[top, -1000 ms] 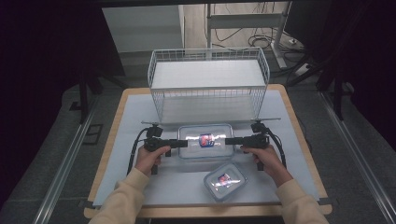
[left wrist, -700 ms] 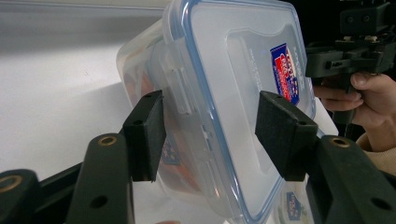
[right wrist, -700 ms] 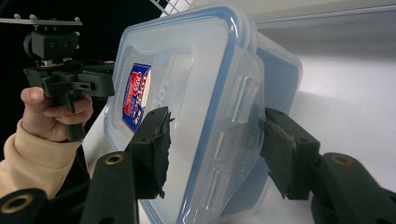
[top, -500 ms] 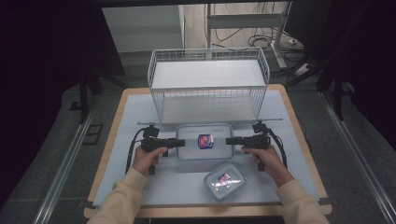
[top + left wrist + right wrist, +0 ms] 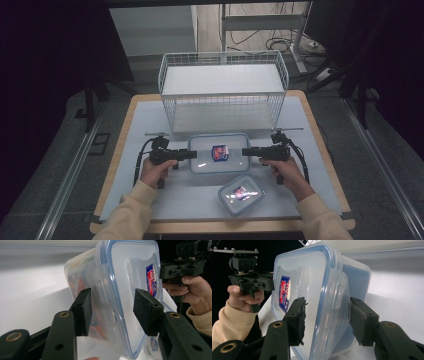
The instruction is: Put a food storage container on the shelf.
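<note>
The high view looks forward and down on the table [image 5: 150,115] from the person's side. Each gripper view sits close behind its own jaws, facing the large container [image 5: 125,285] at frame centre. Both share that container [image 5: 312,277], and each shows the opposite hand at the frame's upper edge.

Cream sleeves [image 5: 131,215]; each black hand-held gripper [image 5: 111,312] has brass-ringed screw holes, trailing cable.

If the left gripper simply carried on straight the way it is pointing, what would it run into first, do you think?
The left gripper would meet the big lidded container first: its open jaws already flank that box's end latch. The right gripper sits beyond, at the far end.
</note>
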A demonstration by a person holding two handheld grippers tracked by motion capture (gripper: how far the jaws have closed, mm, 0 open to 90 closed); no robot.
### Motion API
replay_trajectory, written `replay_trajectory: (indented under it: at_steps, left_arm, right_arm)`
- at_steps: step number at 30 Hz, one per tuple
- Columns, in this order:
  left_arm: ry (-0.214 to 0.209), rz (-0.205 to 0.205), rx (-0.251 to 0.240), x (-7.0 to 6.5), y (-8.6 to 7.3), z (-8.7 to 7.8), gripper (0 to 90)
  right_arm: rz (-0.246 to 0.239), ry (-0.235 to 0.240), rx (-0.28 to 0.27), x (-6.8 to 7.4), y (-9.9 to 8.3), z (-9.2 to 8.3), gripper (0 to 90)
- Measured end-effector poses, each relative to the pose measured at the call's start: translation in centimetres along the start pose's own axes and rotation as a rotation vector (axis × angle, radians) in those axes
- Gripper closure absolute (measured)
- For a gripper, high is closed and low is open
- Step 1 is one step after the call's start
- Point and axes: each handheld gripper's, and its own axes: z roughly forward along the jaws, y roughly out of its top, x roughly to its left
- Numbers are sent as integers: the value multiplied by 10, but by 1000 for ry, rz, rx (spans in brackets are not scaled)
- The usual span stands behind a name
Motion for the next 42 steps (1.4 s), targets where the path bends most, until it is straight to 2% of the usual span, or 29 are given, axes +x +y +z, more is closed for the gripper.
replay_trajectory:
  at_steps: [5, 15, 23, 42]
  left_arm:
    - [7, 0, -3, -2, 0, -1, 506]
    - [19, 14, -31, -7, 1, -4, 520]
    - [29, 50, -56, -14, 9, -9, 522]
    - [30, 136, -109, -40, 28, -23, 524]
  right_arm:
    - [7, -5, -4, 1, -1, 0, 498]
    - [-16, -16, -19, 6, 0, -2, 509]
    - [-42, -12, -53, 11, 2, -5, 508]
    - [-141, -20, -107, 35, 19, -27, 508]
